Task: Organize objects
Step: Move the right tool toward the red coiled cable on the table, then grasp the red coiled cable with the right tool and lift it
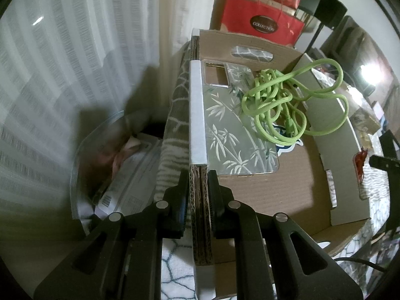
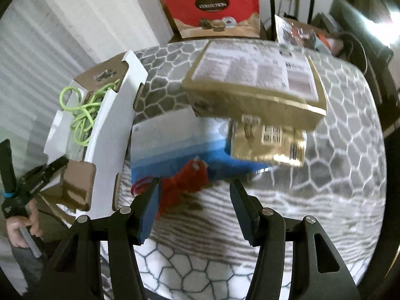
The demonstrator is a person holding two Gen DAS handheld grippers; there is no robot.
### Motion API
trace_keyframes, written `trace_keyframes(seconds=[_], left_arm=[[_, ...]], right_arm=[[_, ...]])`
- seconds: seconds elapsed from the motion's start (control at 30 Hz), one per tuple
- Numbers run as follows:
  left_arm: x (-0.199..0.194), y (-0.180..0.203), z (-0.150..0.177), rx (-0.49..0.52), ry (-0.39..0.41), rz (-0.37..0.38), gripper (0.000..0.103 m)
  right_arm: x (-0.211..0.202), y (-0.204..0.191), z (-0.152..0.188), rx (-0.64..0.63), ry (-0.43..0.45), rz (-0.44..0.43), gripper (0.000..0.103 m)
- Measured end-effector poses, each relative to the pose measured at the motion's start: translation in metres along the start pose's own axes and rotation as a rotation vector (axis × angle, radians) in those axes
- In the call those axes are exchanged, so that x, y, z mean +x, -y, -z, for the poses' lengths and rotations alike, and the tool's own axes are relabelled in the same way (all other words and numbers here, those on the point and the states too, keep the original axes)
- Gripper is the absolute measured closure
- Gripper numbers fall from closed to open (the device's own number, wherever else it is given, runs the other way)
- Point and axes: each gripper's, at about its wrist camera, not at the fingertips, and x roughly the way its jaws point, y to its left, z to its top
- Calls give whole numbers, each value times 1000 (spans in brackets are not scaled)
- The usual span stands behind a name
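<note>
My left gripper is shut on the left wall of an open cardboard box. Inside the box lie a clear phone case with a bamboo print and a tangled green cord. In the right wrist view the same box stands at the left, with the left gripper clamped on its near corner. My right gripper is open above the patterned blanket. A red cord bundle lies below it, close to the left finger, and neither pad touches it.
A brown cardboard package rests on a gold pouch and a blue and white box behind the red cord. A red gift bag stands at the back. A person's hand holds the left gripper's handle. Papers in a clear bag lie left of the box.
</note>
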Motion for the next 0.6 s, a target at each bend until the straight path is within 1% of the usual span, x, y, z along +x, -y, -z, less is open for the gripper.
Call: trace_keyframes(seconds=[0.1,0.23,0.33,0.4,0.43,0.47,0.5,0.6], left_arm=[[0,1,-1,-2,-1,-1,91],[0,1,-1,-2,0,-1,91],[1,1,-1,-3,-1,-1,91],[1,1,-1,-2,-1,-1,91],[1,1,-1,-2,0,0,91],[1,1,-1,-2,0,1,91],[1,1,-1,-2,0,3,91],[0,0,-1,-3,-1,5,91]], right_arm=[[4,4,4,39,-15,-51,46],[14,-2,5,79,-36,-119,46],[23,-9,1,89,-40,-135,48],[29,-14,0,81,-34,-124,56],[31,-15,-1,80,-28,-120,58],[32,-16,-1,77,-19,-121,62],[32,-18,-1,67,-12,-127,70],[28,-20,1,46,5,-131,72]])
